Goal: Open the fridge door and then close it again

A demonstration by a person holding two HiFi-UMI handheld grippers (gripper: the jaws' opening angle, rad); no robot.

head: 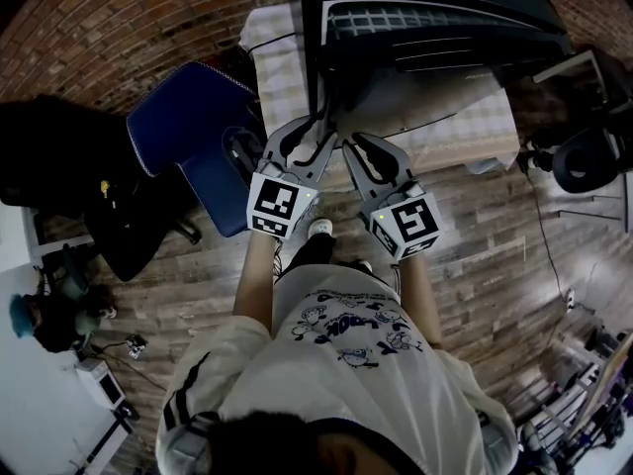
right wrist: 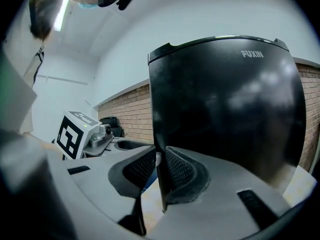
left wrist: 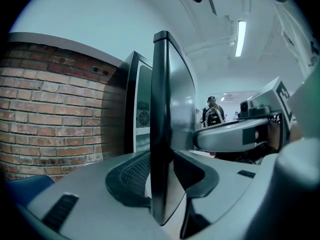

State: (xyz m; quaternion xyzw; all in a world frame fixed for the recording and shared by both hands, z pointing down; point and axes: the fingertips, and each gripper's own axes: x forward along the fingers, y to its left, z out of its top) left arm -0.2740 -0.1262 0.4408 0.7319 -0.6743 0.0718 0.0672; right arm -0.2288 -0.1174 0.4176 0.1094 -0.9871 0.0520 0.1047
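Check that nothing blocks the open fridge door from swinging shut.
Nothing loose shows between the fridge door and the cabinet. Only the inner jaws of the left hand-held gripper and right hand-held gripper, straddling its edge, sit on that side.

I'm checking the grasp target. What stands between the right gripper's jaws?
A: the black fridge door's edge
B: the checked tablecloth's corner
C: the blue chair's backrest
A: in the right gripper view, the edge of the glossy black fridge door stands between the pads of the right gripper.
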